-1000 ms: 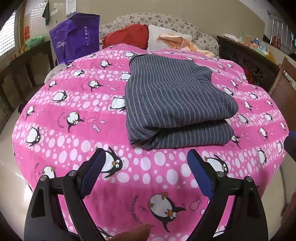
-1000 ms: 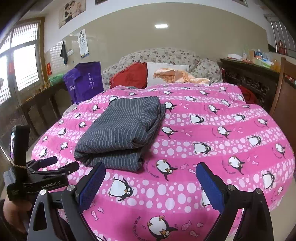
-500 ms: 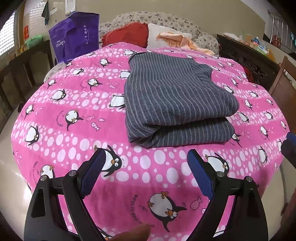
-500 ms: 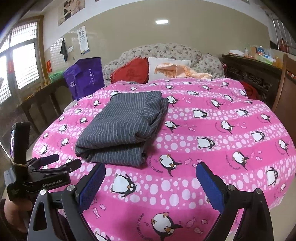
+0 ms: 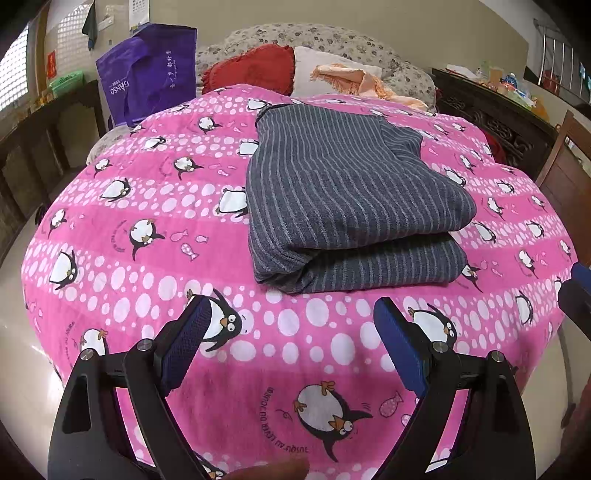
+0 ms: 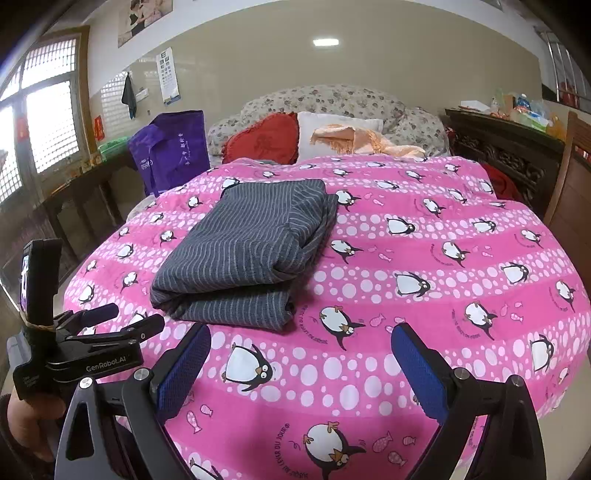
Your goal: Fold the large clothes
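Left wrist view: the folded striped garment [image 5: 347, 206] is seen slightly nearer than a second ago, lying on the pink blanket [image 5: 147, 258]. Both the left gripper [image 5: 291, 325] and right gripper [image 6: 301, 350] are held spread, empty; folding is judged finished.

Domestic living room, as indicated by a floral upholstered sofa [image 6: 332, 107] against the back wall carrying a red heart-shaped cushion [image 6: 264, 138], a white pillow [image 6: 332, 127] and a peach fringed throw [image 6: 364, 142]. In the foreground, a pink penguin-print bedspread [image 6: 443, 266] draped over a large flat surface, flanked by dark carved wooden furniture [image 6: 506, 147] cluttered with household items. Further home indicators: purple shopping bag [image 6: 171, 151], wall calendar [image 6: 169, 75], framed photograph [image 6: 146, 18], latticed window [image 6: 40, 122].
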Demonstrator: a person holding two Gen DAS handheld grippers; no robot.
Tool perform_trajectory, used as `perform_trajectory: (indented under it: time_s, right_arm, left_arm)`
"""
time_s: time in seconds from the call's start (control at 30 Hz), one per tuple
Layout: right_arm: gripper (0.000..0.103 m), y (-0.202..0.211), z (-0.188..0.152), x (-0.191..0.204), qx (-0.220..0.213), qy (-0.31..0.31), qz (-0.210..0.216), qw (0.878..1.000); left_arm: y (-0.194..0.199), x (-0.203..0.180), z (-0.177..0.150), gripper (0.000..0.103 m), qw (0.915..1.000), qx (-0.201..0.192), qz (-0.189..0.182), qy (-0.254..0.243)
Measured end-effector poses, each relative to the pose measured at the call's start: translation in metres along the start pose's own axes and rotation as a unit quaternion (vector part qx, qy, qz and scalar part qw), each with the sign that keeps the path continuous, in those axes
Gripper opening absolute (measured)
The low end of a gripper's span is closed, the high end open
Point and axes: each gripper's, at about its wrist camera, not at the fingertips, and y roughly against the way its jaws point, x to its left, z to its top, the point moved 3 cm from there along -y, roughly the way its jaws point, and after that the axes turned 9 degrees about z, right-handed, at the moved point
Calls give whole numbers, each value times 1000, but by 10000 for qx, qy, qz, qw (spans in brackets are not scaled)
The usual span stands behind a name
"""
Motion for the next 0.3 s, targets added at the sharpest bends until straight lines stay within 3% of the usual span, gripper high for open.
perform_trajectory:
  time_s: [0.3]
  right_arm:
    - [97,-1,-1,1,8,15,7,10000]
  left_arm:
    - [2,1,1,90,9999,-95,-81,17]
